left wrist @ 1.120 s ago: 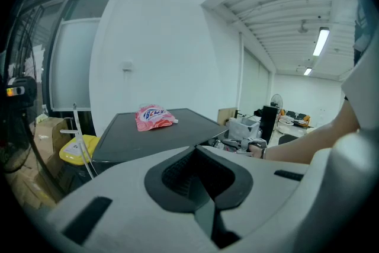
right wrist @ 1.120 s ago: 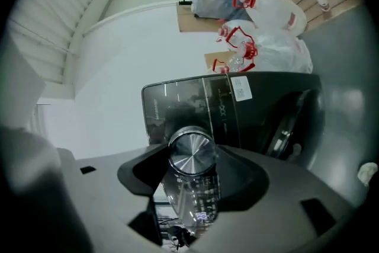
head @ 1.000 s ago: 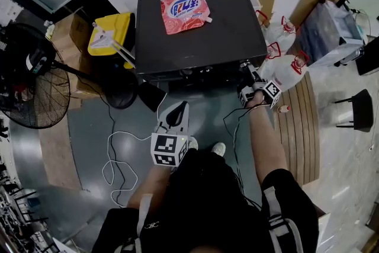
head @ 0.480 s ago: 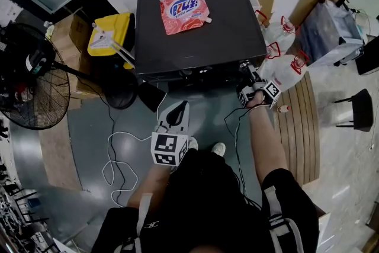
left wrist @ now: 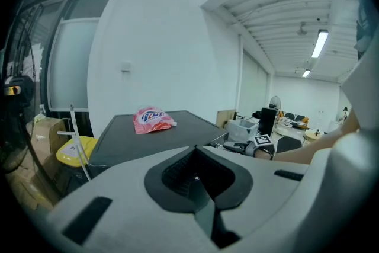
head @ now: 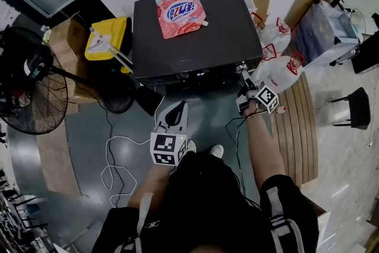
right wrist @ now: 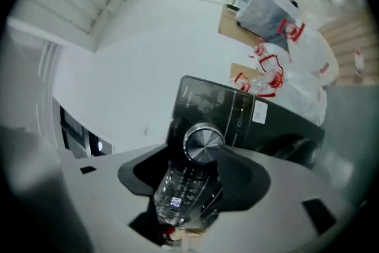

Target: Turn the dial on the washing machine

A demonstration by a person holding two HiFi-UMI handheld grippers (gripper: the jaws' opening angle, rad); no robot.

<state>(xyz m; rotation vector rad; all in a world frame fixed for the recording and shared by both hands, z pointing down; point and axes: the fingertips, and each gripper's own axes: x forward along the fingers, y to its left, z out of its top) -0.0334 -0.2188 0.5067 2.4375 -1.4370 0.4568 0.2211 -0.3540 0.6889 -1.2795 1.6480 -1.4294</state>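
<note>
The washing machine [head: 195, 38] is a dark box seen from above, with a pink detergent pouch [head: 179, 10] lying on its lid. My right gripper [head: 243, 75] reaches its front panel at the right corner. In the right gripper view the silver dial [right wrist: 203, 143] sits between the two jaw tips of the right gripper [right wrist: 201, 152], which is shut on it, and the view is rolled sideways. My left gripper [head: 175, 111] hangs low in front of the machine, shut and holding nothing [left wrist: 198, 178]. The head view hides the dial behind the right gripper.
A standing fan [head: 29, 92] is at the left, with a yellow bin [head: 109, 35] beside the machine. White plastic bags [head: 278, 65] and boxes crowd the right side, near a wooden pallet [head: 299, 121]. A white cable [head: 115, 157] loops over the grey floor.
The right gripper stays on the dial and its marker cube has tipped slightly. The head view has shifted a little. The left gripper has not moved.
</note>
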